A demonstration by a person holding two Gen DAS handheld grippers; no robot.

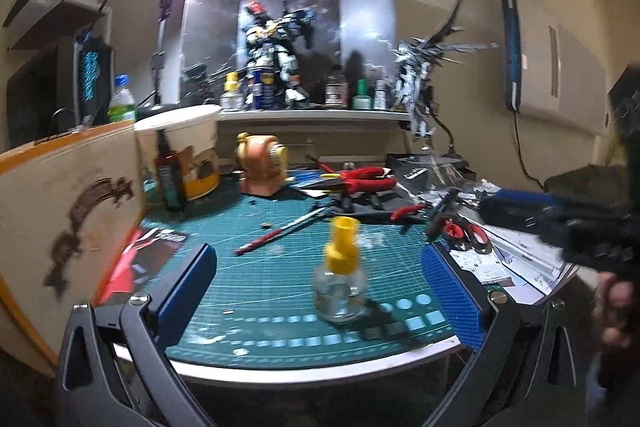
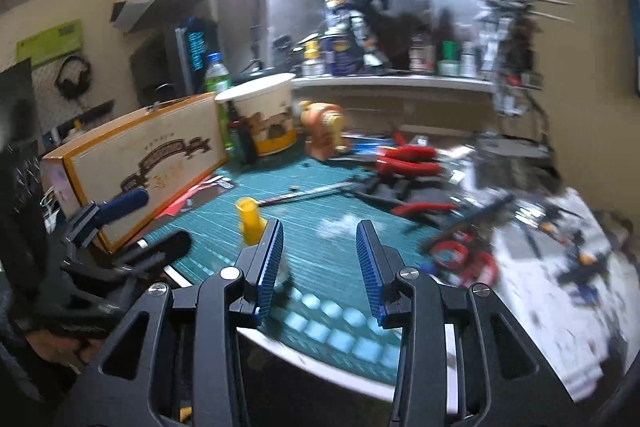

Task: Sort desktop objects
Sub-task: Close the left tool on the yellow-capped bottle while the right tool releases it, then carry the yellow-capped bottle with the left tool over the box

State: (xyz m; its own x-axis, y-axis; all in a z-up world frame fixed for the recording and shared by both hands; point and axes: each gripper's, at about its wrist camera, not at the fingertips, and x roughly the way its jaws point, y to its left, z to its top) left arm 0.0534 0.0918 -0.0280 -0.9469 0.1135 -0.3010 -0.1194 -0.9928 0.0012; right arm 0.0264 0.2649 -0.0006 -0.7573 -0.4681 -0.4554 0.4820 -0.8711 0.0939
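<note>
Bottle: a small clear glass bottle (image 1: 339, 291) with a tall yellow cap (image 1: 343, 241) stands up straight on the green cutting mat (image 1: 256, 267), near the mat's front edge.
How it feels: I think it is light but hard. Glass can break if it tips or drops. The round sides look smooth, so they may slip.
Where to hold: the wide glass body, low down, looks like the safest spot. The yellow cap is thin and tall, and a pinch there could tip the bottle or pull the cap loose.
Left claw: the left gripper (image 1: 320, 275) is wide apart, holding nothing. The bottle sits between its two blue pads, touching neither.
Right claw: the right gripper (image 2: 320, 263) is also apart and empty. In its view the bottle is mostly hidden behind the left pad, and only the yellow cap (image 2: 249, 221) shows well.
Other things: red pliers (image 1: 366, 179), red scissors (image 1: 466, 233) and a thin red and silver tool (image 1: 280, 231) lie toward the mat's back and right side. A big paper cup (image 1: 180, 151) and a box (image 1: 68, 211) stand at the left edge.
Sorting: mixed things lie all over the mat, and I cannot tell where each one belongs.
</note>
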